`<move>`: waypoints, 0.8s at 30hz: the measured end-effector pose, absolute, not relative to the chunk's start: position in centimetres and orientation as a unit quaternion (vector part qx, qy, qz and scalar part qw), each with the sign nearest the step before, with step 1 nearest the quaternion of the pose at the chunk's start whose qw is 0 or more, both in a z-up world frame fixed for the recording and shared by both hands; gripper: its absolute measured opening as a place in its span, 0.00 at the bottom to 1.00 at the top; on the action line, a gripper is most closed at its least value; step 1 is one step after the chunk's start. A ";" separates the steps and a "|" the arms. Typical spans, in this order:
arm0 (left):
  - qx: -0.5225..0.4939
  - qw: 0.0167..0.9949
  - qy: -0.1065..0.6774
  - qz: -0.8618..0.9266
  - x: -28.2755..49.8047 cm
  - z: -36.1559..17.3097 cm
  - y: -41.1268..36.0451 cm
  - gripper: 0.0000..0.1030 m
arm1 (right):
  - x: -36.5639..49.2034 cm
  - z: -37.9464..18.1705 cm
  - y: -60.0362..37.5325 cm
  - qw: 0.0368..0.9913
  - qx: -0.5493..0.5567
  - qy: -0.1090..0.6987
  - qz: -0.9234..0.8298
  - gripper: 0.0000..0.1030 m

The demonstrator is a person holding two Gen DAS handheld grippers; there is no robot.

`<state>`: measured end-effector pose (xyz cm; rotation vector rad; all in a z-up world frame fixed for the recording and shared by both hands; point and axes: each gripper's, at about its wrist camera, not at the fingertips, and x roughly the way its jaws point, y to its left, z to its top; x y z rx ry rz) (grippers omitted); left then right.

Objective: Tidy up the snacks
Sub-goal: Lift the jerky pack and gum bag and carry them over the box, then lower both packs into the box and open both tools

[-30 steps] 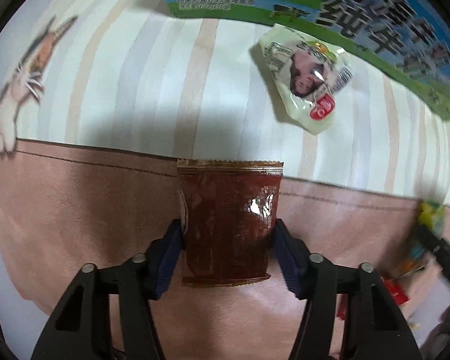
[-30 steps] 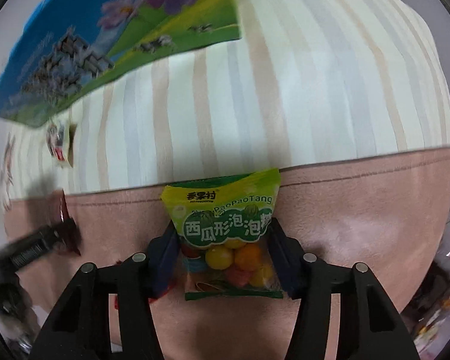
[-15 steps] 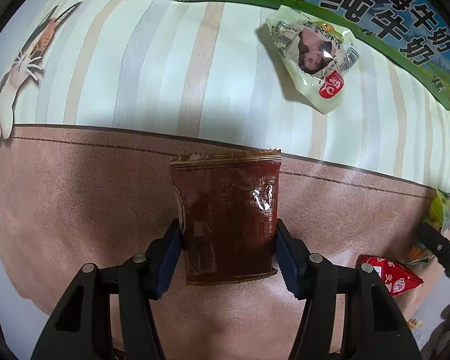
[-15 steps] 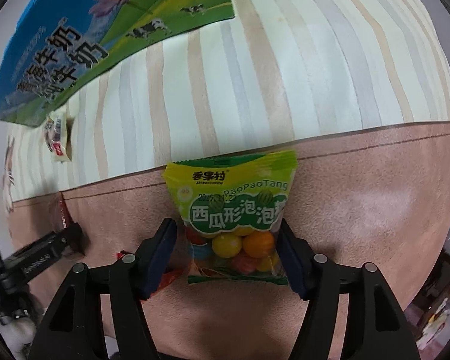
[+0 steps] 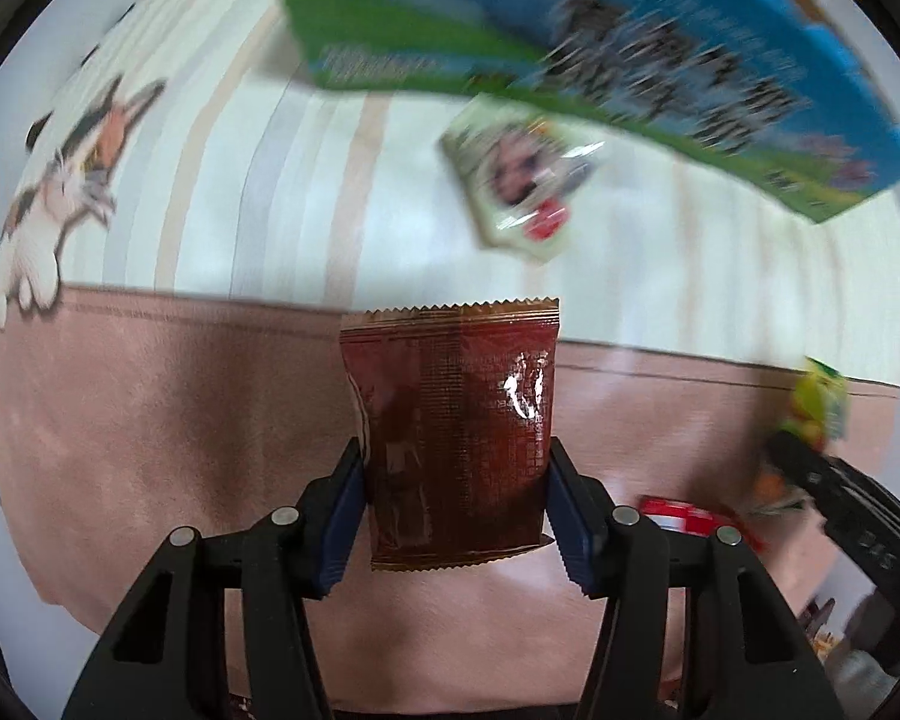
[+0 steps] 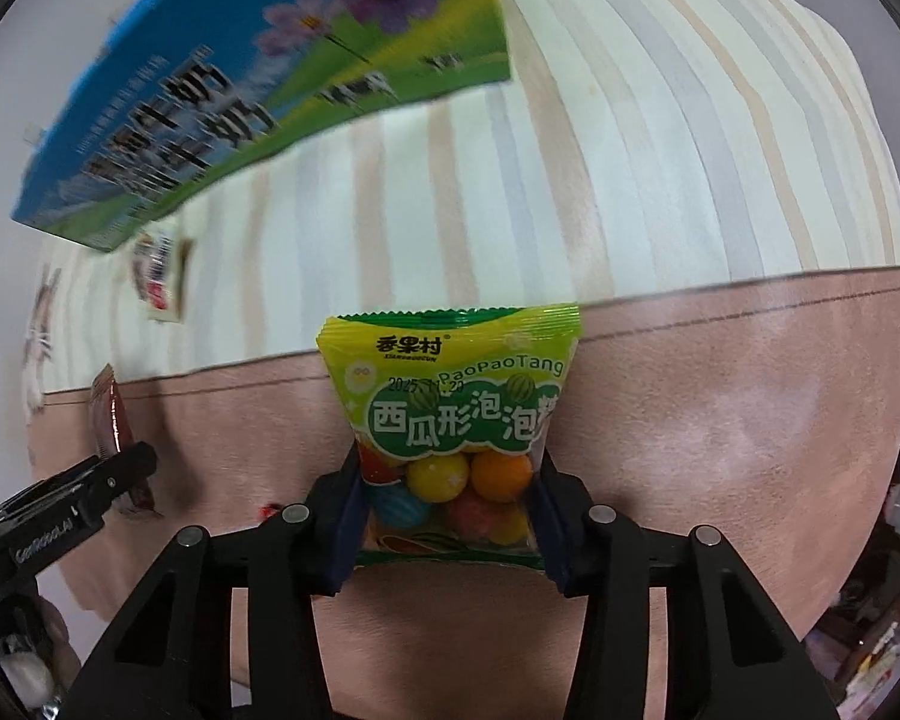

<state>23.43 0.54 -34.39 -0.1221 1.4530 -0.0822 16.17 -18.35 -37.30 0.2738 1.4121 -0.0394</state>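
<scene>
Left gripper (image 5: 455, 501): black arms; blue ridged pads; silver screws; right gripper (image 6: 447, 510) alike.

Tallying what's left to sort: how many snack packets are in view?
4: brown packet in left tool, green gumball packet in right tool, pale packet beside milk box, red packet partly hidden.

packet (image 5: 519, 192) before carton (image 5: 600, 60), on blanket (image 5: 150, 408)

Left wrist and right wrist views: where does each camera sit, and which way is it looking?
Left wrist: on the left gripper, looking down at a brown snack packet pinched between closing jaws.
Right wrist: on the right gripper, looking down at a green bubble gum bag, jaws closing on it.
Shared: blue-green milk carton, pale snack packet, each other's gripper.
</scene>
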 end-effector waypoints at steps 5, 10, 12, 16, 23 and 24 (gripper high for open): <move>-0.067 0.772 0.627 -0.083 24.1 -28.4 -0.7 0.52 | 17.0 -32.7 -18.0 0.769 0.152 0.621 0.020 0.49; -0.079 0.797 0.586 -0.123 26.9 -21.7 -1.7 0.52 | 19.9 -26.1 -17.6 0.791 0.173 0.583 0.065 0.49; -0.078 0.808 0.568 -0.137 29.0 -19.0 -2.2 0.52 | 21.4 -24.0 -17.0 0.796 0.182 0.572 0.081 0.49; -0.063 0.818 0.552 -0.148 33.7 -15.8 -2.7 0.52 | 25.9 -20.7 -16.7 0.811 0.171 0.552 0.088 0.49; -0.049 0.800 0.582 -0.136 43.8 -17.0 -3.3 0.52 | 36.3 -20.5 -17.3 0.815 0.127 0.564 0.046 0.49; -0.048 0.794 0.592 -0.133 45.3 -17.8 -3.3 0.52 | 37.7 -21.0 -17.1 0.812 0.123 0.570 0.039 0.49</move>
